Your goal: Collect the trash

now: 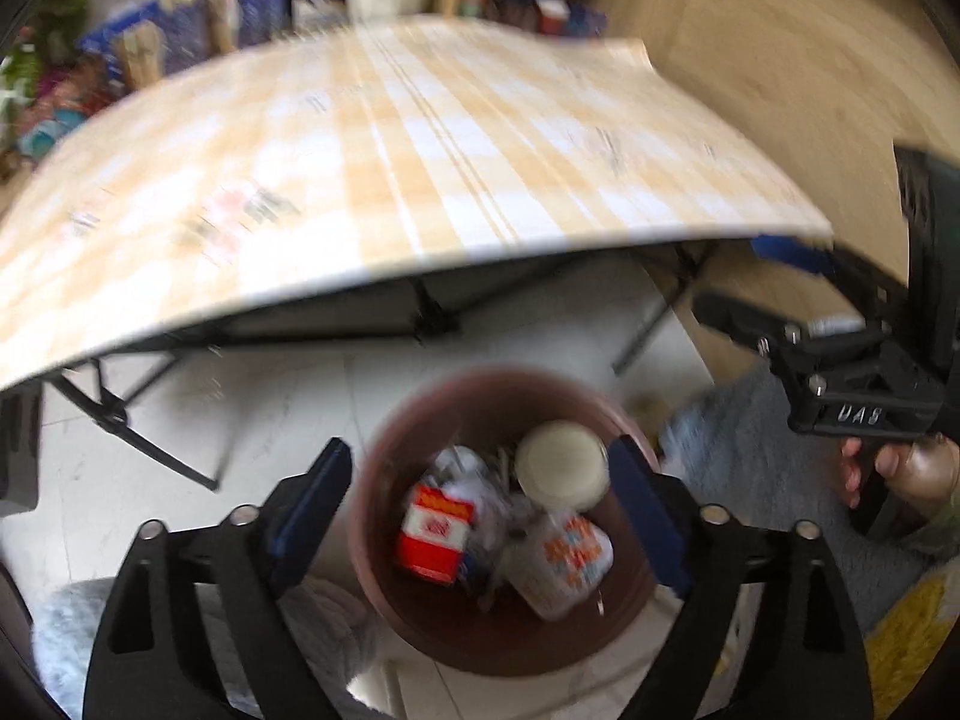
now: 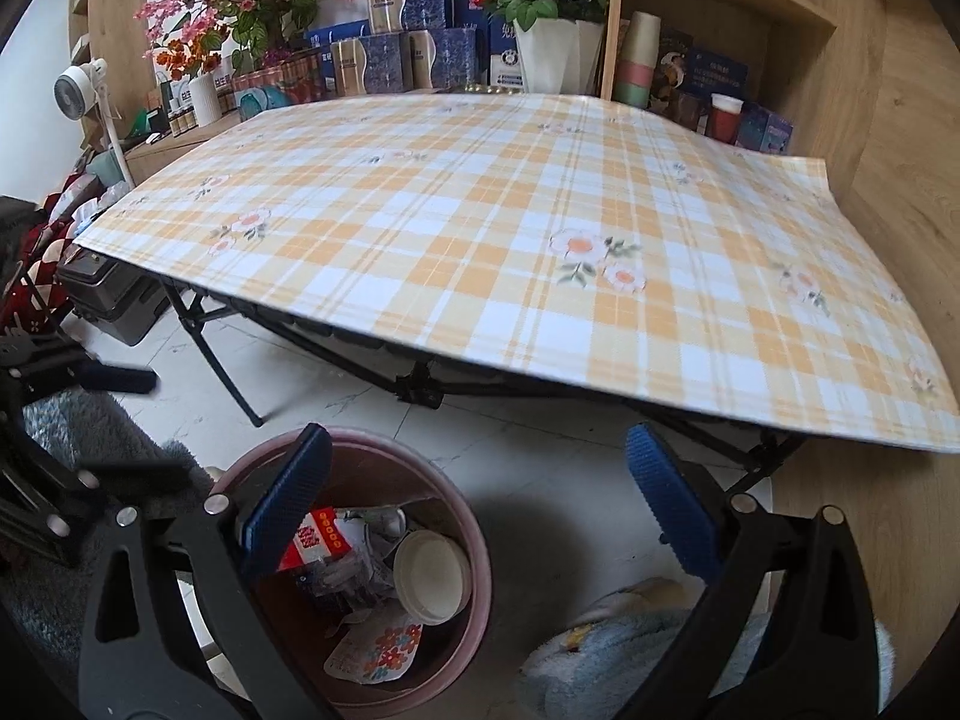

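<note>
Below, trash (image 1: 510,516) fills the bin (image 1: 384,570) under open jaws.

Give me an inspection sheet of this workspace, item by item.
Surface: checked tablecloth, nothing lying on it.
Job's things: brown bin on the floor, holding a red carton, a paper cup and a flowered packet.
Clutter: nothing seen on the table.
Grippers: left gripper open over the bin, empty; right gripper open, empty.
Cables: nothing seen.
Surroundings: flower pots, boxes and shelf behind the table.
</note>
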The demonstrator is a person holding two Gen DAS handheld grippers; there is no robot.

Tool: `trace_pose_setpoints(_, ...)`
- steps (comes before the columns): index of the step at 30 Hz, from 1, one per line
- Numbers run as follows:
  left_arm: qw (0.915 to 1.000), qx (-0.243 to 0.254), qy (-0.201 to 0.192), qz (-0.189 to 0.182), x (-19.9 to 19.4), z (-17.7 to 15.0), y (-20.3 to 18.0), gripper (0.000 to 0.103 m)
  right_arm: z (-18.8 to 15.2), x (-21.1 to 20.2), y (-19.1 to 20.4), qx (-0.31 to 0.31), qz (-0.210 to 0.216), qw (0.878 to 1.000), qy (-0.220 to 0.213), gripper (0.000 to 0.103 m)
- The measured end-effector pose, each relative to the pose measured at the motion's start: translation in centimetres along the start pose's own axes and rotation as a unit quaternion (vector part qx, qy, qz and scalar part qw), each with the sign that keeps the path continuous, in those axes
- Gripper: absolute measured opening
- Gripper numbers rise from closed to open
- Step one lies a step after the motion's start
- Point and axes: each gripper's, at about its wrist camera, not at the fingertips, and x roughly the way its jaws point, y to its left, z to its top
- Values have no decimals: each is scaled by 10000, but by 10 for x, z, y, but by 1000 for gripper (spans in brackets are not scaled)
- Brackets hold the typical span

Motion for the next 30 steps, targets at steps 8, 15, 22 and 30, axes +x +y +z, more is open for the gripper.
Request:
trace_pose_setpoints(8, 9858, 233, -1372, 937, -80, 44, 2, 97, 57, -48, -9, -199, -334, 9978, -537, 97)
trace_pose_setpoints(15, 9625, -6, -2343, 1366, -153, 86, 2, 97, 111, -98, -15, -122, -561, 9940, -930, 97)
trace_pose_setpoints(22, 9473, -60, -2735, 1665, -197, 99, -1, 97, 129, -131, -27, 221, -426, 9932, -1059, 97)
trace_pose_setpoints(30, 9448, 34, -2824, 1660, -203, 102, -5, 97, 128, -144, -35, 375, -442, 9930, -1026, 97)
